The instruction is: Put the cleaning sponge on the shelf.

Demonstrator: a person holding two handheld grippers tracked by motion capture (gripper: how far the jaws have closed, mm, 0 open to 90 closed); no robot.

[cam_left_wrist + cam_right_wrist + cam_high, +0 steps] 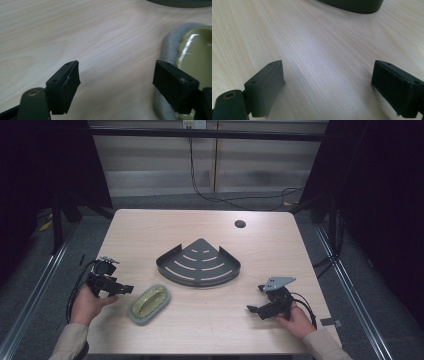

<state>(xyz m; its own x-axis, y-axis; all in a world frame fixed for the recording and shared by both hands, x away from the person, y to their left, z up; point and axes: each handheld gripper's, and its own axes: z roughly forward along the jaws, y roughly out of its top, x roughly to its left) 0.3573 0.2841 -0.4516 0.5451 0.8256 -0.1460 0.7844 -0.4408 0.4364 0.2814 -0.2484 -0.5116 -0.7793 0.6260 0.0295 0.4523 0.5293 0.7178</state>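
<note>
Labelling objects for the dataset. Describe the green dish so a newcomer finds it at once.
On the wooden table, look in front of the dark fan-shaped slotted rack, toward the left gripper. The oval soap dish lies there: glossy olive-green with a grey rim.

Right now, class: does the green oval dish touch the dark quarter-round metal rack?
Apart. The high view shows bare table between the dish and the rack.
</note>
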